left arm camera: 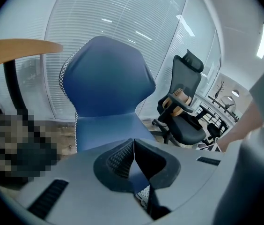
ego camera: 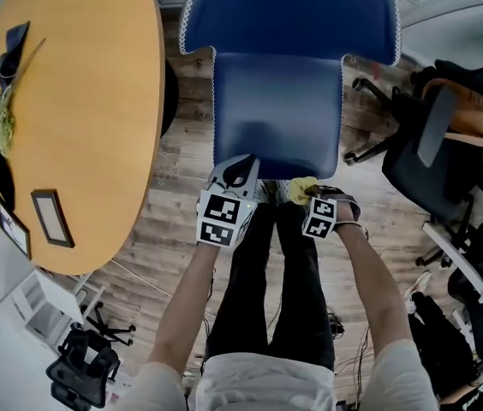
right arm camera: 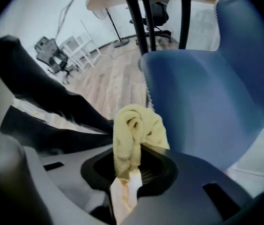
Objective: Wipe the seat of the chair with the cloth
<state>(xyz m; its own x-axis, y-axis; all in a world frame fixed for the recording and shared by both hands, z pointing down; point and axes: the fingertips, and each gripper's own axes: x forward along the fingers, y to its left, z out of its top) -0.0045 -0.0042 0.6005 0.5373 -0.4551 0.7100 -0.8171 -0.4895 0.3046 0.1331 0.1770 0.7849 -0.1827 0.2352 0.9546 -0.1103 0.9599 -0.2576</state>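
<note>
right gripper (ego camera: 308,197): holds cloth (ego camera: 298,187) | left gripper (ego camera: 240,171): at chair (ego camera: 276,101) seat edge

The person wears black trousers (ego camera: 263,298) and a pale grey top (ego camera: 263,384) with short sleeves. The left tongs (ego camera: 240,171) and right tongs (ego camera: 306,193) have smooth light grey shells with narrow black slots. Black ribbed pads (left arm camera: 115,159) sit in a dark rounded hollow at the jaws. Each pair carries a white cube (ego camera: 222,217) printed with black square markers.
</note>
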